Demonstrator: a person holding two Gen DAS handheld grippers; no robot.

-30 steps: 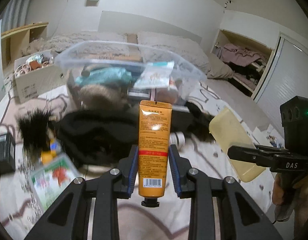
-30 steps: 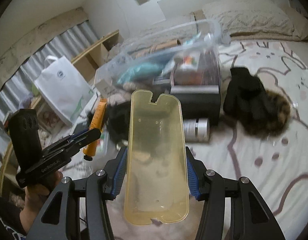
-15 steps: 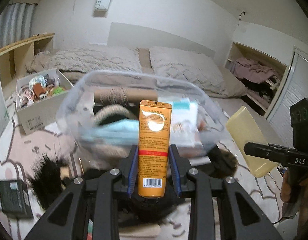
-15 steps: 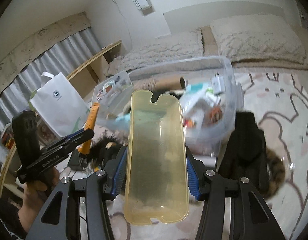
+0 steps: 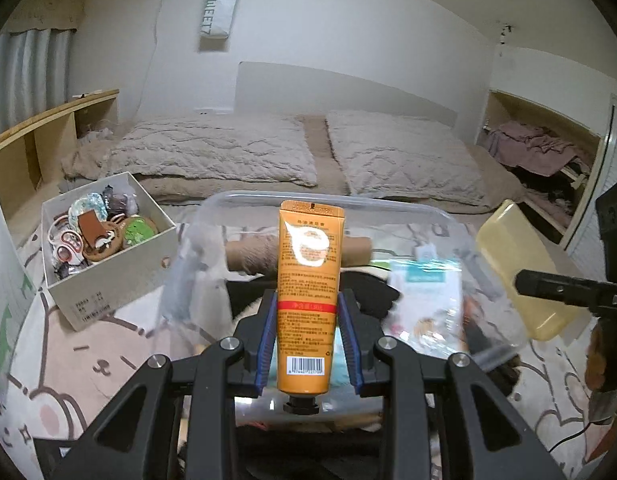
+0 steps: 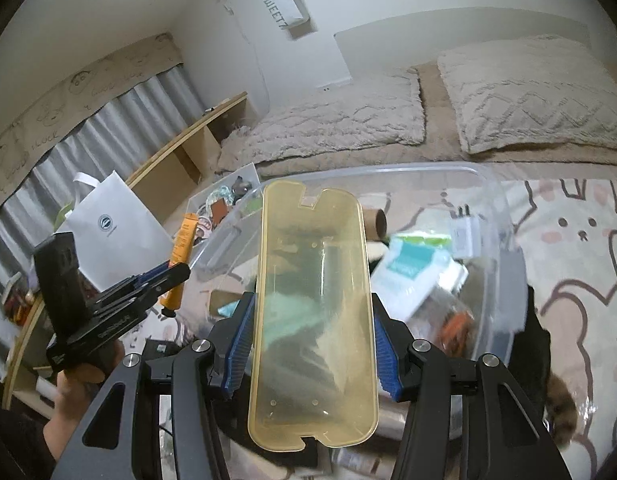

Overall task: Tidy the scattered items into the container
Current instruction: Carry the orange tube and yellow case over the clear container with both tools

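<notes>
My left gripper [image 5: 309, 344] is shut on an orange tube [image 5: 310, 280], cap toward me, held upright over the near rim of the clear plastic container [image 5: 440, 216]. My right gripper [image 6: 311, 354] is shut on a translucent yellow tray [image 6: 312, 308], held above the same container [image 6: 488, 184]. The container holds a cardboard roll [image 5: 244, 256], a teal-and-white packet [image 6: 412, 276] and dark items. The left gripper with the tube [image 6: 182, 240] shows at the left of the right wrist view; the yellow tray [image 5: 512, 264] shows at the right of the left wrist view.
A white box of trinkets [image 5: 96, 236] stands left of the container. A white paper bag [image 6: 112, 224] stands further left. A dark furry item [image 6: 548, 368] lies right of the container. Pillows [image 5: 228, 152] lie behind on the bed.
Both grippers have risen and moved forward with their loads. They went from low over the rug clutter to above the open container, which now fills the lower view.
</notes>
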